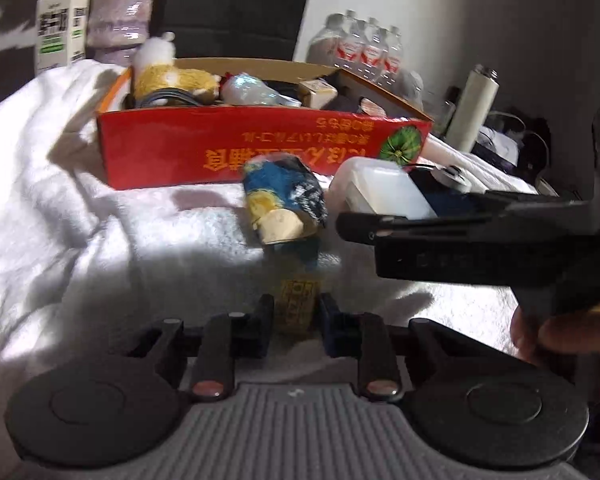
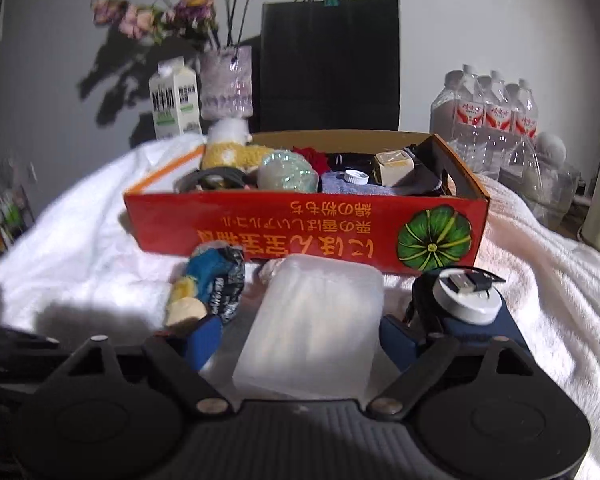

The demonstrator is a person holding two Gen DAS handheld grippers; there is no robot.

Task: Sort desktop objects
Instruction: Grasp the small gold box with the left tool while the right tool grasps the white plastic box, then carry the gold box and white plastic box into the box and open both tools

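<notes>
Landmark: red box (image 2: 306, 226).
Left gripper (image 1: 296, 312): jaws nearly closed, pinching the blue-yellow packet (image 1: 284, 196), just before the box.
Right gripper (image 2: 296, 340): jaws wide around the clear case (image 2: 312, 328); contact unclear.
Advice: grip firmly, then lift over the box wall.

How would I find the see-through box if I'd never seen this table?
Find the red box on the white towel. Right in front of it lies the clear case, between a blue wrapper and a round white gadget; only it is milky and flat.
</notes>
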